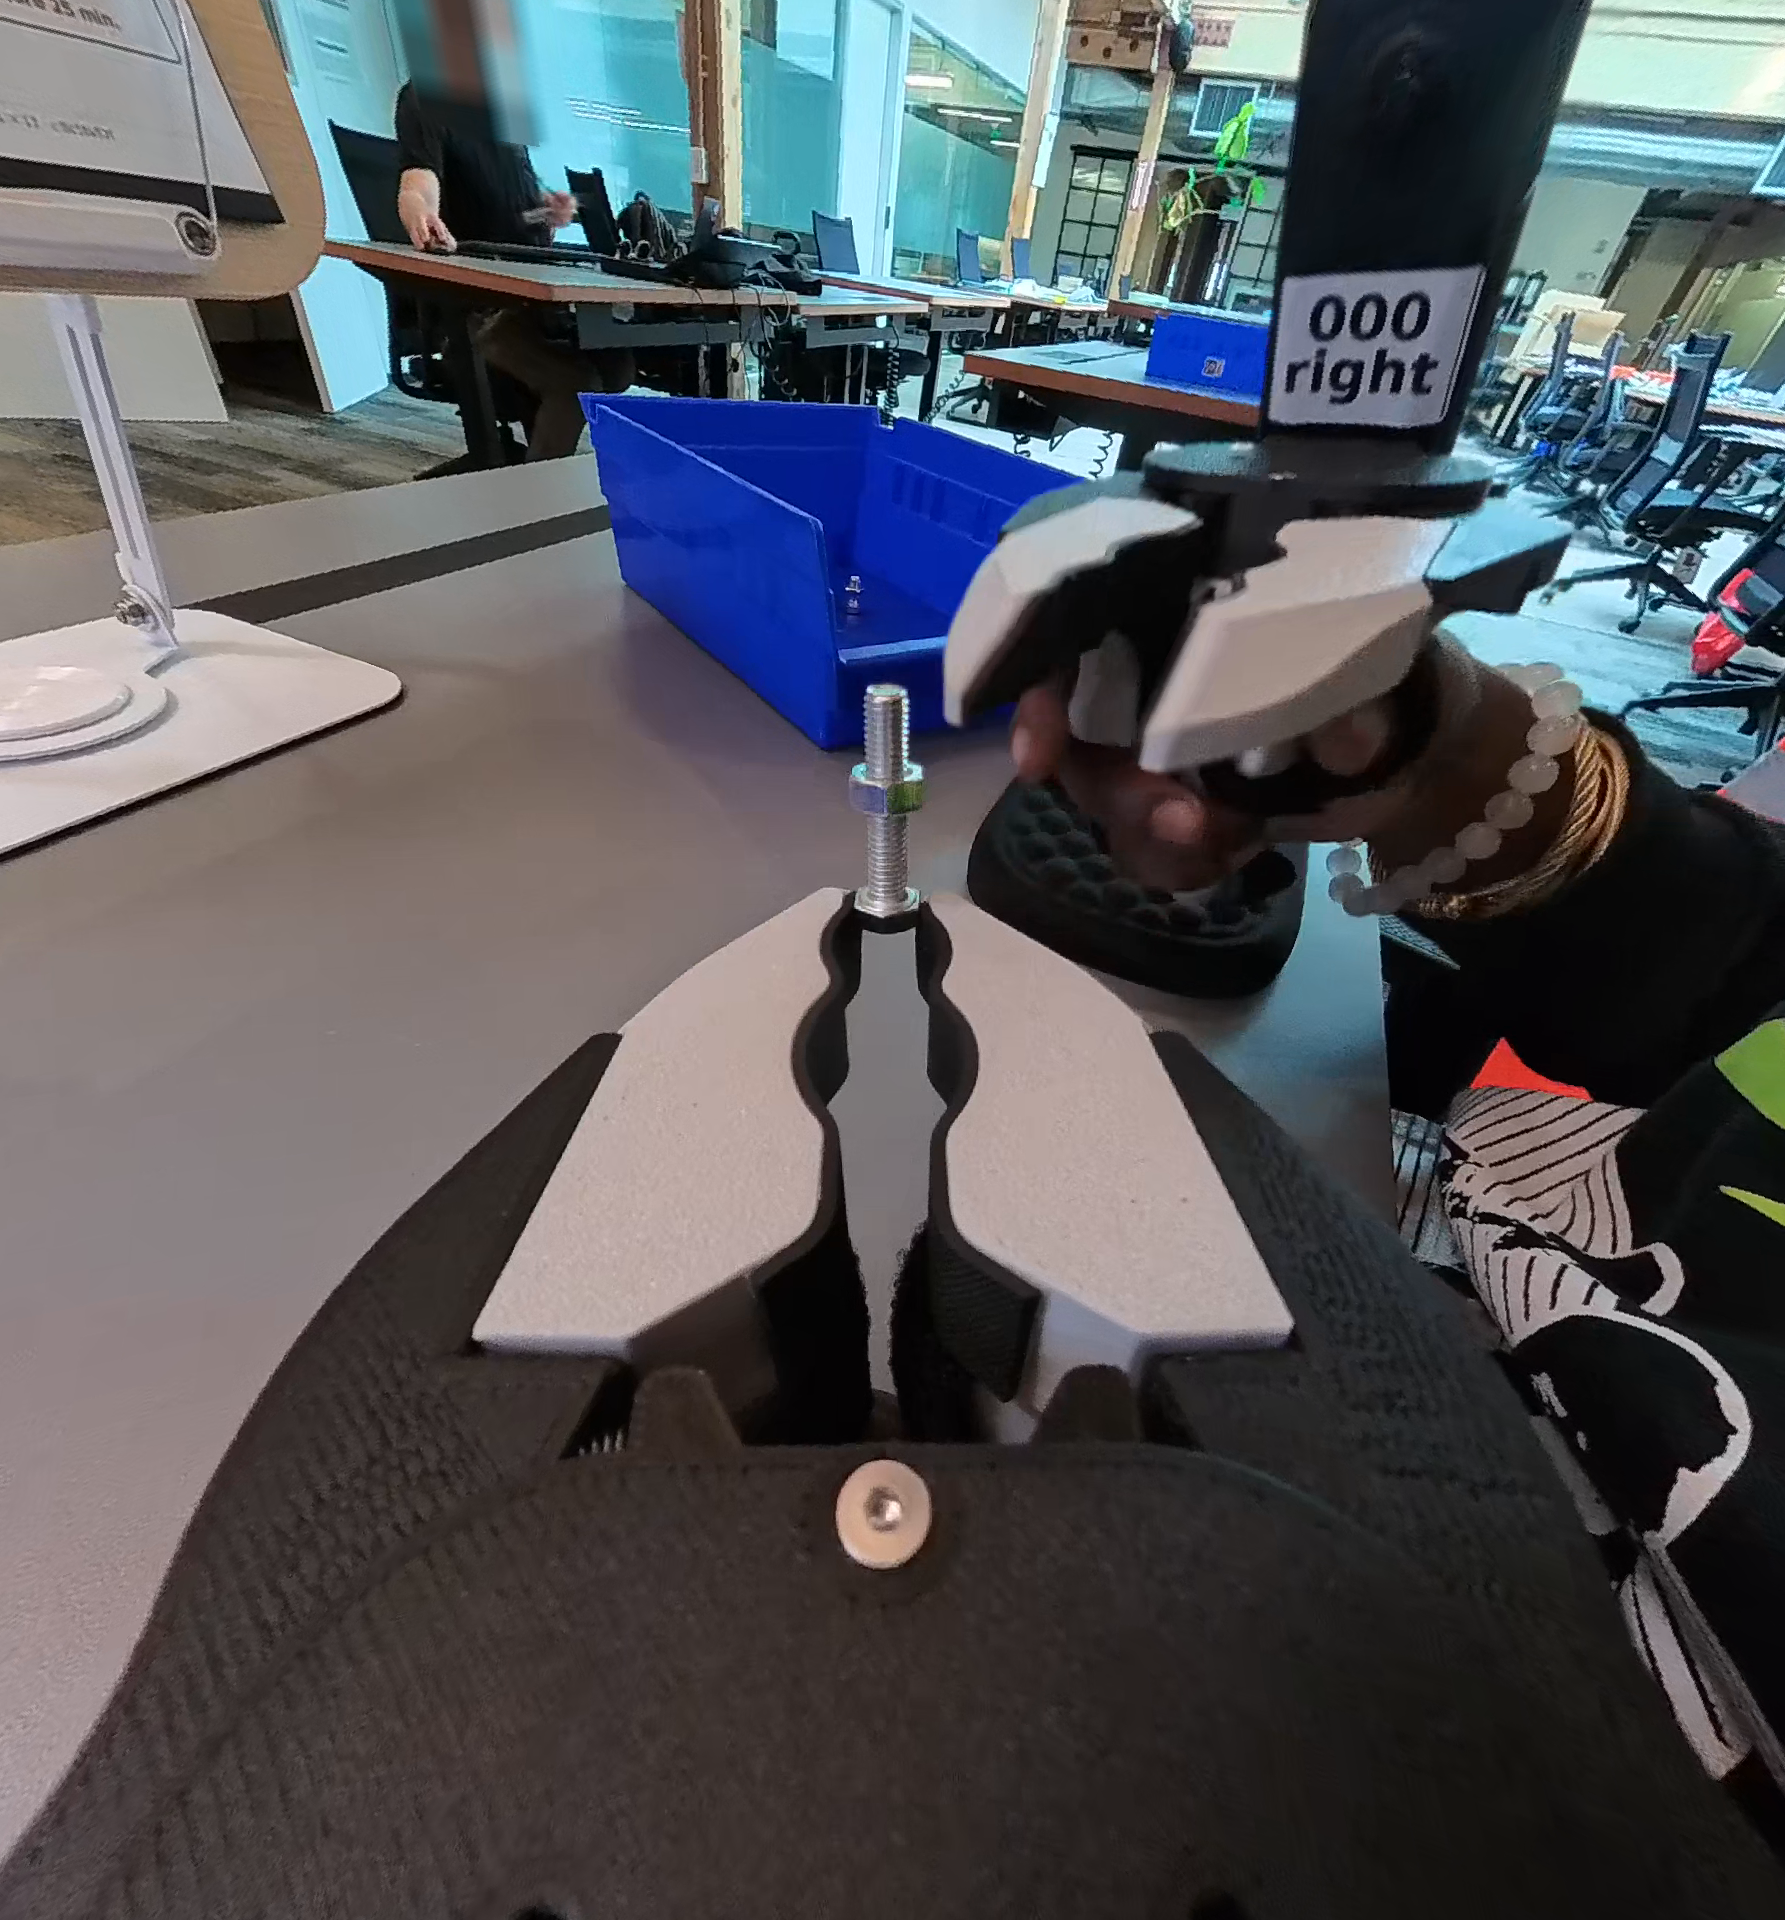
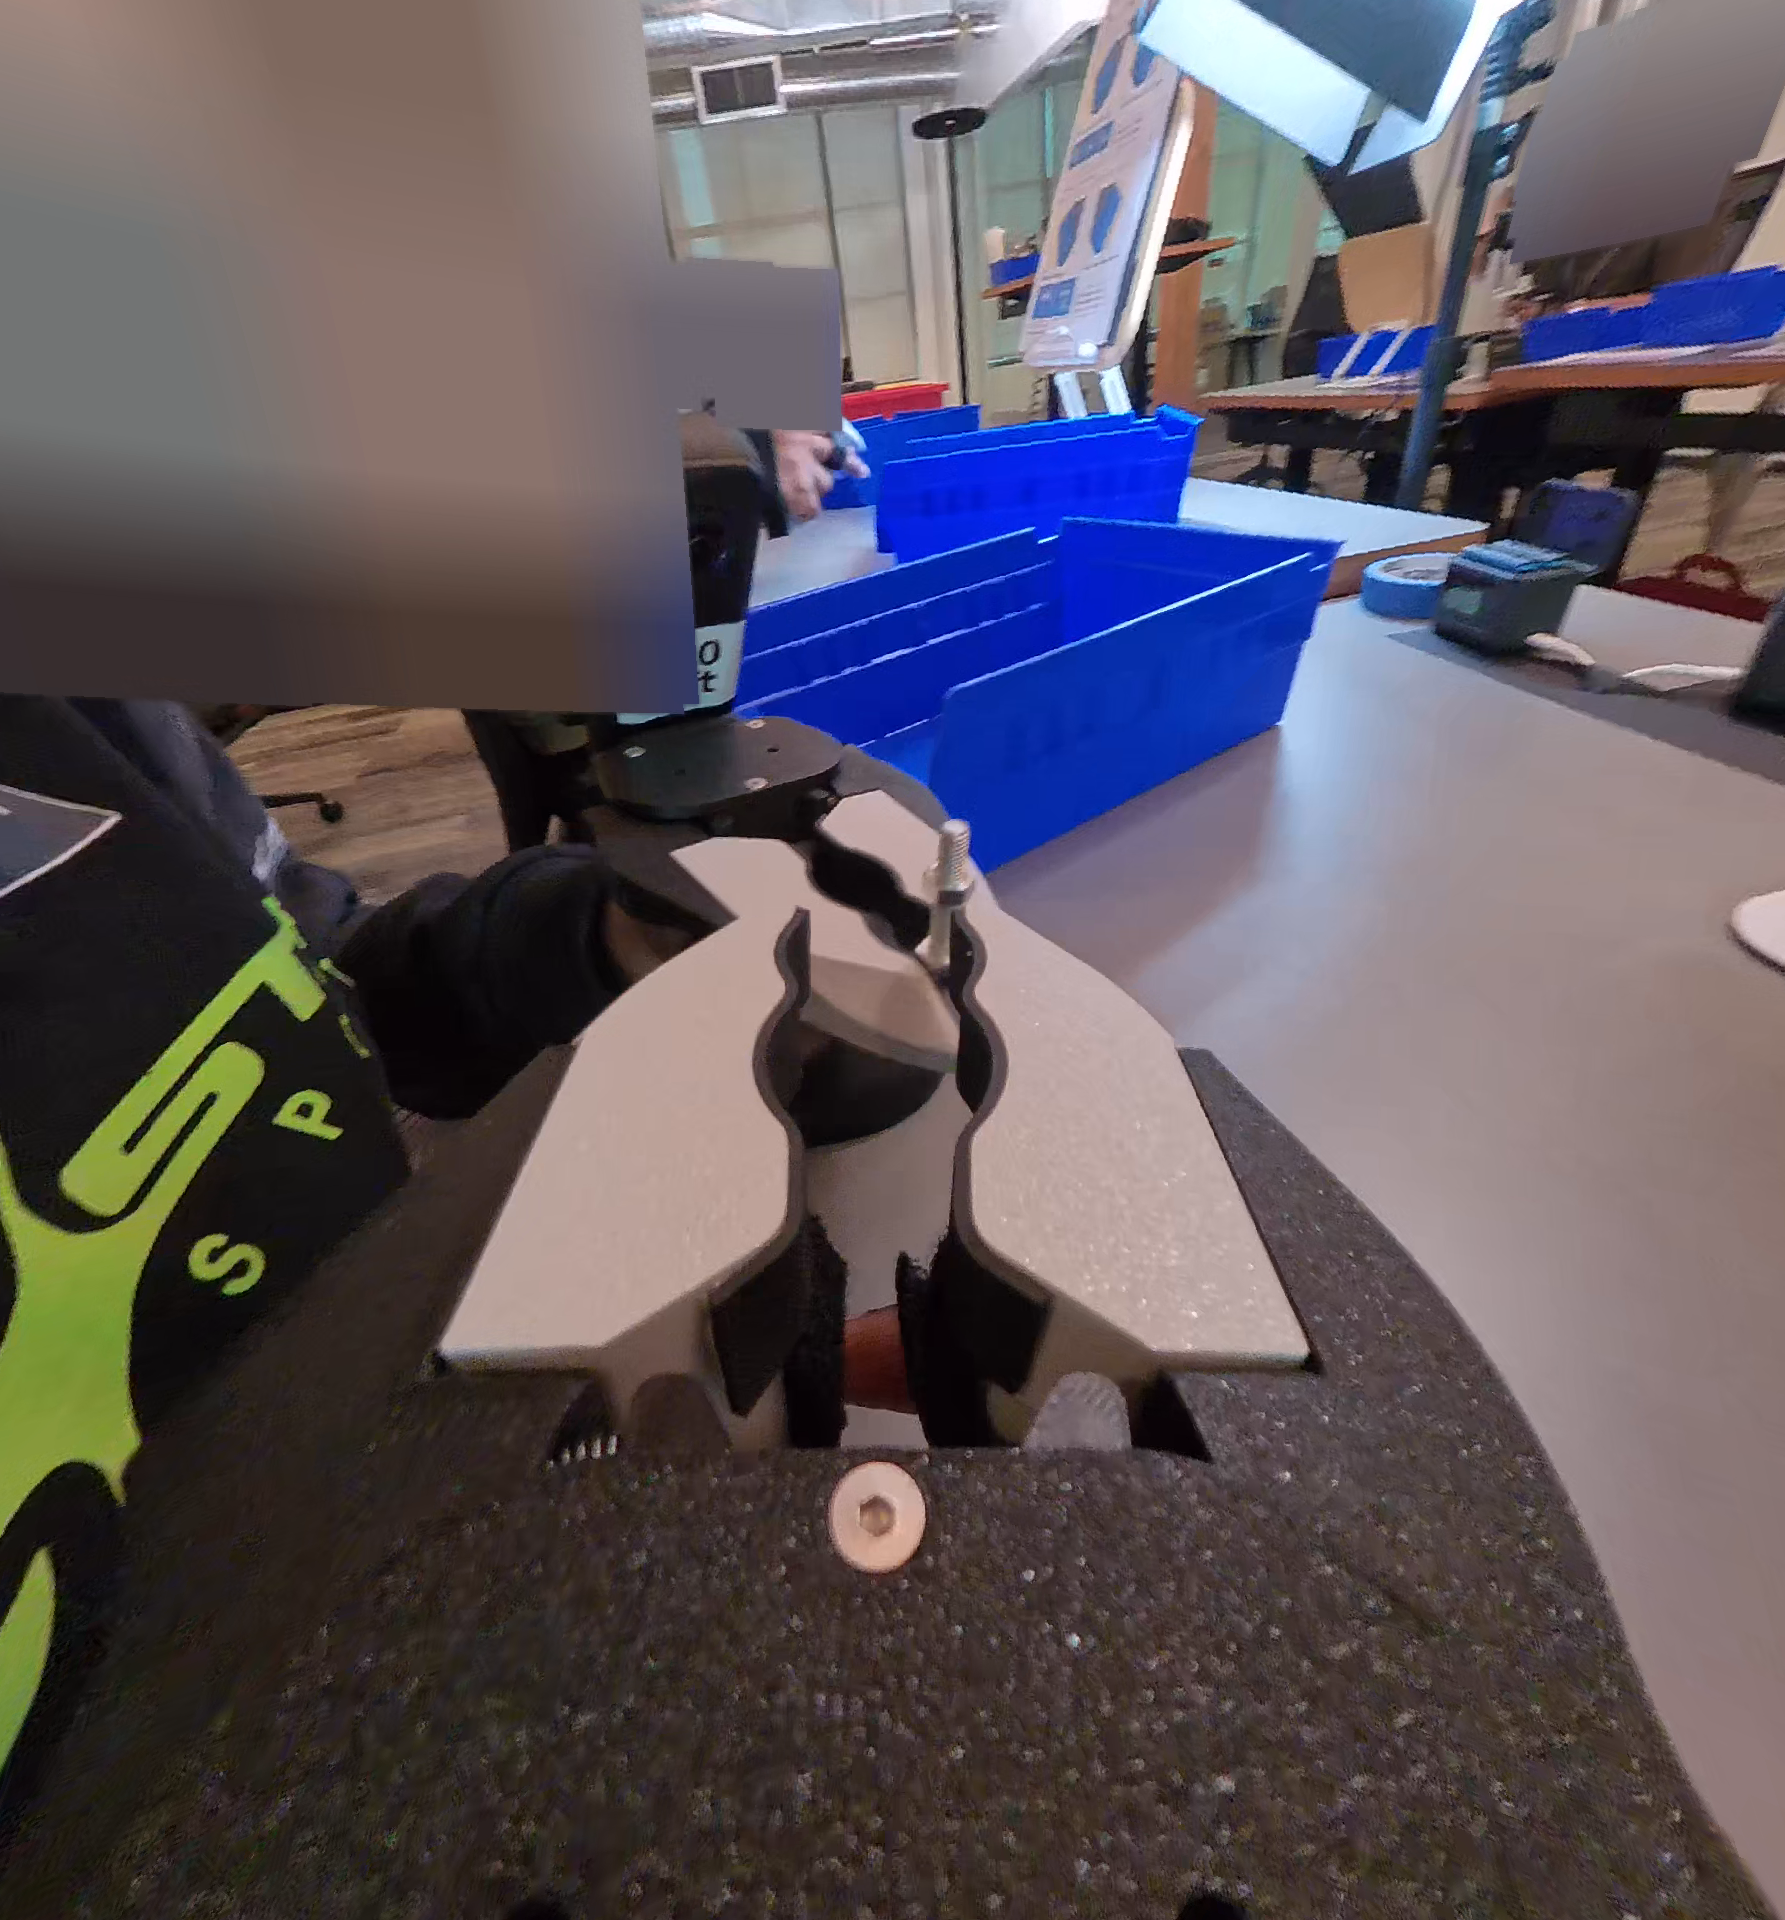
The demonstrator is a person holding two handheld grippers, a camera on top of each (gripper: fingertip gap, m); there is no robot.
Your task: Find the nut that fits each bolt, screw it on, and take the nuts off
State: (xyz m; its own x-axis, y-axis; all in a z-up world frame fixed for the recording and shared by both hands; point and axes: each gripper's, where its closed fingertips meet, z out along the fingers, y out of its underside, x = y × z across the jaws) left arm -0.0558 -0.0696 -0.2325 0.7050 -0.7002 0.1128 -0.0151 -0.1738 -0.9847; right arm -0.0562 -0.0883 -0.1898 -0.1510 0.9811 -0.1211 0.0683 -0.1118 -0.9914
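Shiny threaded metal bolt (image 1: 885, 805) and nut (image 1: 886, 798); glossy blue plastic bin (image 1: 722, 561); smooth matt grey worktop (image 1: 452, 883).

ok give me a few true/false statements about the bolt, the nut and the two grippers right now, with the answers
1. The left gripper is shut on the bolt at its lower end, holding it upright. True.
2. The nut sits partway up the bolt's thread. True.
3. The right gripper is clamped on the nut. False: it is to the right of the bolt, clear of the nut, its fingers apart and empty.
4. The bolt lies flat on the grey table. False: it stands vertical in the left gripper's tips.
5. A blue bin stands on the table behind the bolt. True.
6. The blue bin holds no hardware. False: a small metal piece shows inside it.
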